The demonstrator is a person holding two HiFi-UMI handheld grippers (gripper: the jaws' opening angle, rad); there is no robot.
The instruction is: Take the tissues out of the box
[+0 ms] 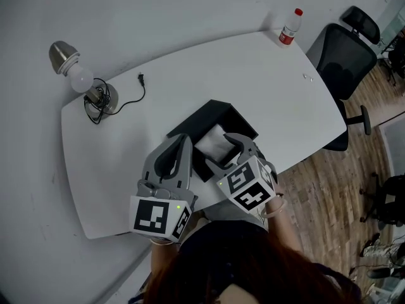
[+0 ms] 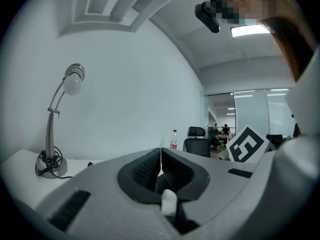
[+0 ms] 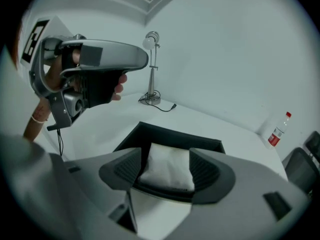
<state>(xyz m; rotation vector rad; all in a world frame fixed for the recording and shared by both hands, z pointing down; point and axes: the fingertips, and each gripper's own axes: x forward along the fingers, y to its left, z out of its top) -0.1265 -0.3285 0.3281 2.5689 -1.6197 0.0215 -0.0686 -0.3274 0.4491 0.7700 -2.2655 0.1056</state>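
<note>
A black open box (image 1: 218, 107) stands on the white table (image 1: 278, 87) near its front edge. A white tissue pack (image 1: 214, 143) lies inside it. My right gripper (image 1: 223, 154) hangs over the box's near side, open. In the right gripper view the pack (image 3: 167, 166) shows between the wide-apart pads (image 3: 129, 168), inside the box (image 3: 167, 134), and the pads do not press on it. My left gripper (image 1: 187, 139) is held just left of the box, raised, its jaws shut tip to tip (image 2: 160, 156) with nothing held at the tips. It also shows from the side (image 3: 142, 59).
A desk lamp (image 1: 76, 71) with a coiled cable and loose plug (image 1: 140, 78) stands at the table's far left. A bottle with a red cap (image 1: 290, 27) is at the far right corner. An office chair (image 1: 345, 56) stands beyond the right edge.
</note>
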